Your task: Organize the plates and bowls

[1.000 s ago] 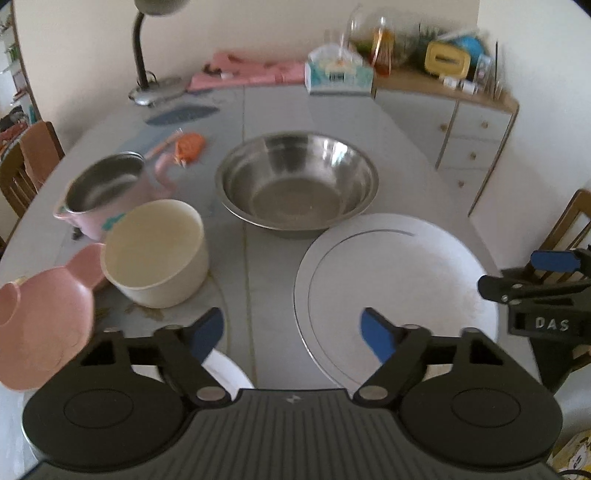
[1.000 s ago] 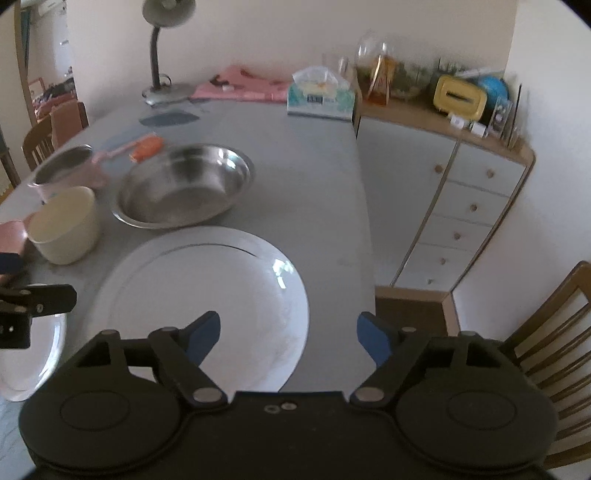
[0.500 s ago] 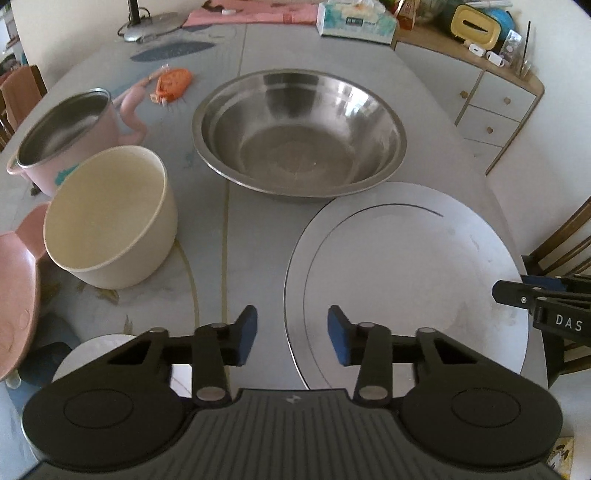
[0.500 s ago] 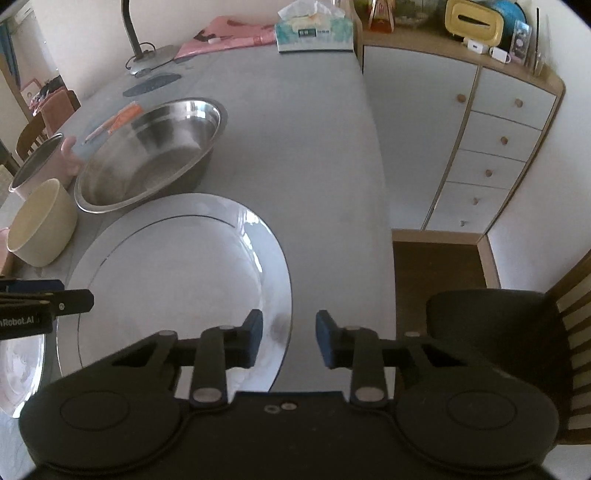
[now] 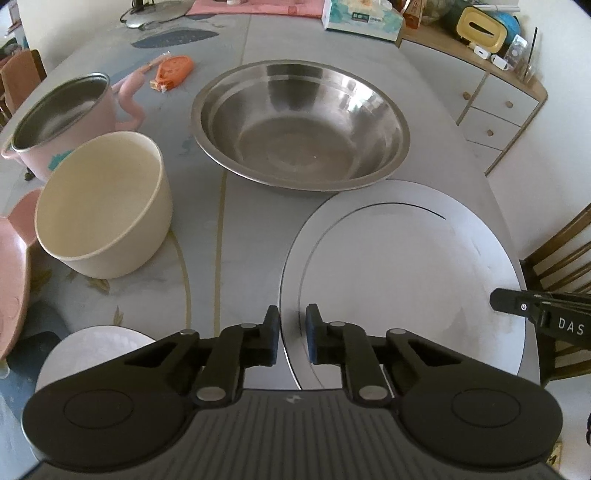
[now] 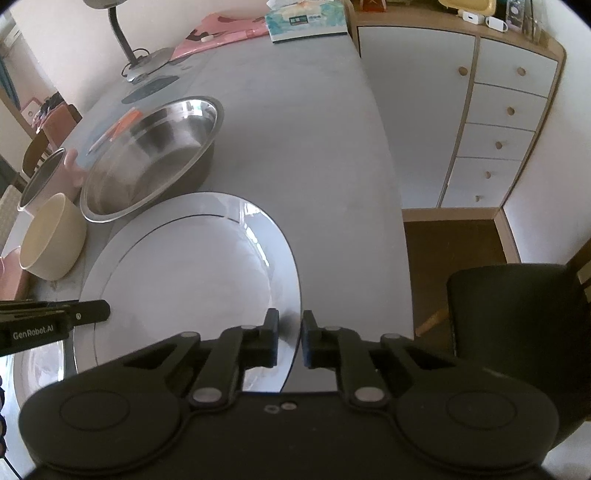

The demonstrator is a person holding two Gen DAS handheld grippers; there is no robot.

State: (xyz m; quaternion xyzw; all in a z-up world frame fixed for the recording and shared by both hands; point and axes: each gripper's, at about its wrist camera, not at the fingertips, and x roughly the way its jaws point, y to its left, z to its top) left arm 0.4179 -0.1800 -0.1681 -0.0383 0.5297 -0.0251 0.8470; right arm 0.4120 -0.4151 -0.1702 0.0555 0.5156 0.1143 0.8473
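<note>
A large white plate (image 5: 406, 277) lies on the grey table, in front of a wide steel bowl (image 5: 301, 122). My left gripper (image 5: 291, 321) straddles the plate's left rim, its jaws closing with the rim pinched between the blue pads. At the plate's (image 6: 192, 280) right rim, my right gripper (image 6: 290, 325) is closing the same way, pads on the edge. Left of the plate stand a cream bowl (image 5: 99, 206), a pink steel-lined pot (image 5: 62, 114) and a pink plate (image 5: 11, 277). A small white plate (image 5: 96, 343) lies under my left gripper.
An orange tool (image 5: 173, 70), a lamp base (image 5: 147, 14) and a tissue box (image 5: 362, 16) sit at the far end of the table. A white drawer cabinet (image 6: 491, 122) stands to the right. A dark chair seat (image 6: 517, 306) is close beside my right gripper.
Both grippers came down and forward onto the large plate. Their jaws went from wide open to nearly together, one on each side rim.
</note>
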